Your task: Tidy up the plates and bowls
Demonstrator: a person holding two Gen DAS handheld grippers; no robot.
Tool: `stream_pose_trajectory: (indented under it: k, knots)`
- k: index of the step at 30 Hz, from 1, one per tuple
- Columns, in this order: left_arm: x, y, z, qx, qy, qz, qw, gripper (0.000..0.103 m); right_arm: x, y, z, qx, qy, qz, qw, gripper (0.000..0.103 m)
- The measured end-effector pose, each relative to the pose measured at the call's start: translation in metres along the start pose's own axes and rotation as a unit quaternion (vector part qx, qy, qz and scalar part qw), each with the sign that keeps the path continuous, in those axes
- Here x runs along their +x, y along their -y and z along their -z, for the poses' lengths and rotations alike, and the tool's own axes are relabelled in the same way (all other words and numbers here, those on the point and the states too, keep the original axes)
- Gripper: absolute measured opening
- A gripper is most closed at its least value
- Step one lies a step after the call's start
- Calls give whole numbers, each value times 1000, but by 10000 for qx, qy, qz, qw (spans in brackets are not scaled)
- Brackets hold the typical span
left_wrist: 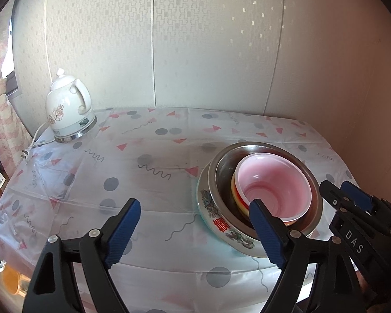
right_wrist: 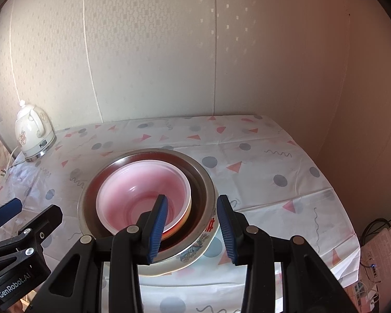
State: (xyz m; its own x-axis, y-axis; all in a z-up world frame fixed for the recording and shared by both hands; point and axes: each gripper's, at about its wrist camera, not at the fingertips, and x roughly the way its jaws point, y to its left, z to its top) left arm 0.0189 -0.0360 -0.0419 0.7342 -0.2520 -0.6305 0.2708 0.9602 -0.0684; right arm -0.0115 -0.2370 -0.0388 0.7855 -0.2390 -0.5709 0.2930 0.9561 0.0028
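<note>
A stack of nested bowls stands on the table. A pink plastic bowl (left_wrist: pixel 273 185) (right_wrist: pixel 143 190) sits inside a steel bowl (left_wrist: pixel 221 167) (right_wrist: pixel 203 182), which sits in a white patterned ceramic bowl (left_wrist: pixel 221 221) (right_wrist: pixel 195 250). A red and yellow rim shows under the pink bowl. My left gripper (left_wrist: pixel 195 214) is open and empty, just left of the stack. My right gripper (right_wrist: pixel 193 208) is open, its jaws either side of the stack's near right rim; it also shows in the left wrist view (left_wrist: pixel 344 190). The left gripper appears at the left of the right wrist view (right_wrist: pixel 26 211).
A white floral electric kettle (left_wrist: pixel 67 109) (right_wrist: pixel 34 133) with its cord stands at the table's far left corner. The table carries a patterned plastic cloth (left_wrist: pixel 143 172) (right_wrist: pixel 273 161). Walls close the back and right. Cables and a white box (right_wrist: pixel 378 255) lie on the floor at right.
</note>
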Motion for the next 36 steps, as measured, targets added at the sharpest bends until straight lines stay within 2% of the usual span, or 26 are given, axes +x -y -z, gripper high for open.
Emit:
stream_pose_trajectory:
  k: [36]
  knots:
    - [-7,4,-2,67,123,-35,9999,88,1,1,0,-19,-13,-83,10000,40]
